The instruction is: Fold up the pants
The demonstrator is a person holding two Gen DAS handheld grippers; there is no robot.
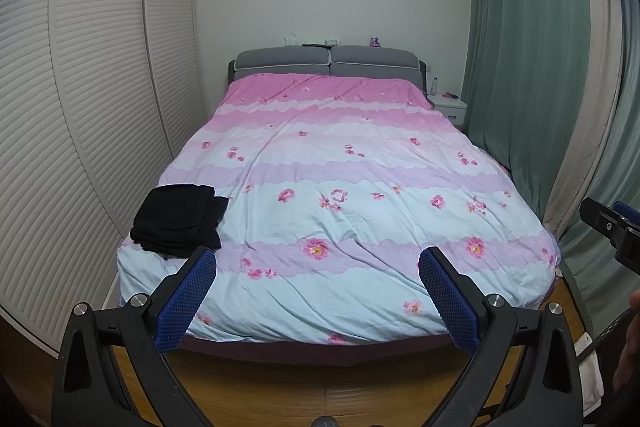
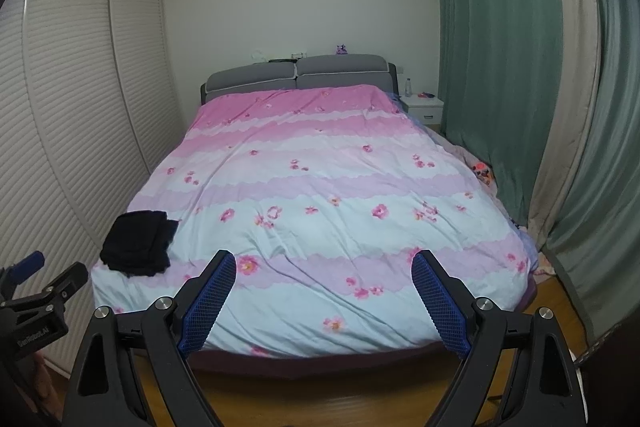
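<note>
Black pants [image 1: 178, 219], pink–blue floral duvet [image 1: 340, 163], green curtain [image 1: 528, 47]

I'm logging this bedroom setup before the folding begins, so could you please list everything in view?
pants: one pile, black, loosely folded, near left corner of the bed by its foot
duvet: one, pink to pale blue bands with pink flowers, covering the bed
headboard: one, grey, two cushions, against the far wall, small items on top too small to tell
nightstand: one, white, right of the headboard
bottle: one, clear, on the nightstand
wardrobe doors: white, slatted, left wall
curtains: green, right side
floor: wooden, at the foot of the bed
left gripper: black with blue pads, jaws open, empty
right gripper: same, jaws open, empty
</note>
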